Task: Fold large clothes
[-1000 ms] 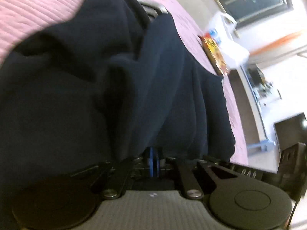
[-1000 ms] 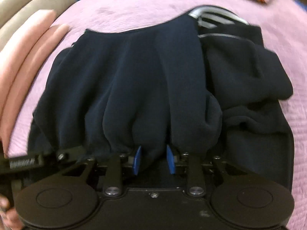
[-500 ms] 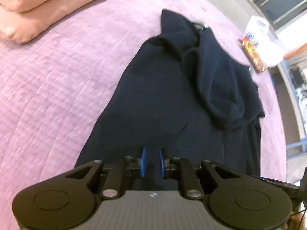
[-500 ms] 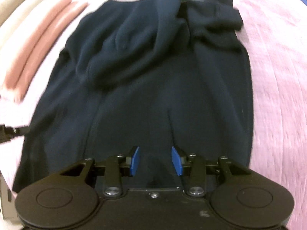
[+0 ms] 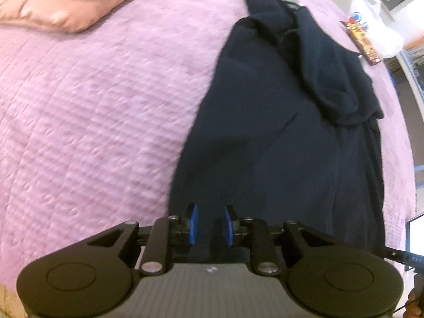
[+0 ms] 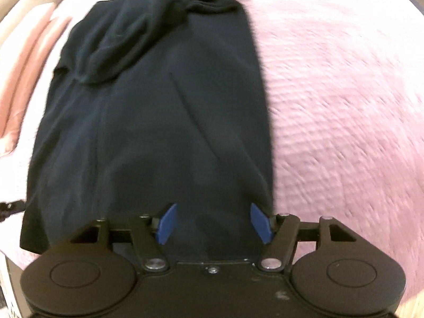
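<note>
Nearest in both wrist views, the near hem of the dark navy garment [image 5: 278, 159] lies directly under the two grippers. The left gripper [image 5: 210, 228] has just been opening, its jaws released a little apart with nothing pinched, hanging over the hem near the garment's left edge. The right gripper [image 6: 213, 222] has also been opening; its jaws stand wide and empty over the hem near the right edge. From there the garment's long axis runs straight away from both grippers across the pink bedspread [image 5: 92, 106], so each hand is nearest its own hem corner (neither looks clearly closer). The cloth lies mostly flat, a narrow panel with a faint crease, while its far end is bunched, with a sleeve-like roll [image 6: 127, 37] lying over it. Pink pillows [image 5: 53, 2] sit far left.
</note>
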`<state>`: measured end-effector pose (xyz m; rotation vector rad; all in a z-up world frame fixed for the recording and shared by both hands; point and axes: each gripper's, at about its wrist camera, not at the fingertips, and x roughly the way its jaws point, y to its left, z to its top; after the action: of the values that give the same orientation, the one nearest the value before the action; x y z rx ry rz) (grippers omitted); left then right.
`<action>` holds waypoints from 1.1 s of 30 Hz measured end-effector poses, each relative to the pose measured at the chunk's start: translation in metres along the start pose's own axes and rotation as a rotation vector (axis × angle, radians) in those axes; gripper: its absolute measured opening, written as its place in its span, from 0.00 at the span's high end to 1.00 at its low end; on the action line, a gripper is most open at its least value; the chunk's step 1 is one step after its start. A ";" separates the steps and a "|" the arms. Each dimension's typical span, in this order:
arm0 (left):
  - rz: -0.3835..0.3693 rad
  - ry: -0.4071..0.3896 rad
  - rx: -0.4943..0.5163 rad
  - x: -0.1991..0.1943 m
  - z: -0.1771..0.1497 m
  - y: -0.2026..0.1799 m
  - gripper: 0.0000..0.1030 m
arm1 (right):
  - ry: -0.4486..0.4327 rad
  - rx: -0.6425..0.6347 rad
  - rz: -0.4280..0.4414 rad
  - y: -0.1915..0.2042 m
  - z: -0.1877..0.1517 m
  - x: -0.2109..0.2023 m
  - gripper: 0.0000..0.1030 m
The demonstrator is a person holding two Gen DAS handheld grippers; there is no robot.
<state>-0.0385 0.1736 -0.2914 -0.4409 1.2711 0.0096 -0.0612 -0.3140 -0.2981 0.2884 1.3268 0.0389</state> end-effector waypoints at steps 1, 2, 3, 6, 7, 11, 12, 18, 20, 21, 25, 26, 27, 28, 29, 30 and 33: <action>-0.004 0.006 -0.011 -0.002 -0.004 0.006 0.75 | 0.003 0.017 -0.014 -0.005 -0.004 -0.002 0.27; -0.012 0.010 -0.028 -0.003 -0.007 0.012 0.73 | 0.009 0.035 -0.030 -0.010 -0.008 -0.001 0.26; -0.018 0.014 -0.050 -0.003 -0.010 0.018 0.69 | 0.019 0.050 -0.036 -0.013 -0.011 0.001 0.26; -0.030 0.036 -0.097 0.001 -0.016 0.033 0.60 | 0.050 0.123 -0.036 -0.025 -0.019 0.010 0.26; -0.036 0.048 -0.112 0.003 -0.017 0.037 0.59 | 0.052 0.146 -0.034 -0.028 -0.022 0.012 0.26; -0.124 0.082 -0.234 0.013 -0.026 0.061 0.58 | 0.051 0.145 -0.064 -0.027 -0.032 0.017 0.26; -0.149 0.081 -0.267 0.015 -0.029 0.067 0.57 | 0.054 0.135 -0.064 -0.025 -0.033 0.019 0.26; -0.274 0.122 -0.305 0.026 -0.038 0.070 0.54 | 0.067 0.135 -0.025 -0.017 -0.033 0.024 0.24; -0.281 0.137 -0.292 0.031 -0.042 0.066 0.57 | 0.076 0.128 0.001 -0.013 -0.034 0.026 0.25; -0.275 0.140 -0.285 0.033 -0.044 0.064 0.67 | 0.080 0.107 -0.011 -0.009 -0.034 0.027 0.31; -0.219 0.130 -0.243 0.036 -0.047 0.055 0.88 | 0.070 0.038 -0.016 0.007 -0.033 0.025 0.68; -0.213 0.122 -0.227 0.035 -0.047 0.051 0.90 | 0.066 0.035 -0.014 0.008 -0.032 0.025 0.75; -0.207 0.116 -0.209 0.033 -0.047 0.047 0.91 | 0.062 0.042 -0.005 0.008 -0.030 0.023 0.84; -0.200 0.110 -0.191 0.031 -0.047 0.042 0.91 | 0.059 0.058 0.008 0.006 -0.029 0.020 0.86; -0.198 0.105 -0.175 0.029 -0.045 0.039 0.92 | 0.050 0.077 0.026 0.003 -0.025 0.017 0.87; -0.204 0.094 -0.163 0.025 -0.042 0.036 0.92 | 0.038 0.084 0.042 -0.001 -0.022 0.012 0.88; -0.243 0.045 -0.152 0.011 -0.029 0.022 0.92 | -0.029 0.074 0.119 0.003 -0.006 -0.007 0.89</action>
<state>-0.0671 0.1813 -0.3150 -0.7283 1.2585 -0.1104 -0.0687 -0.3117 -0.2920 0.4295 1.2829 0.0851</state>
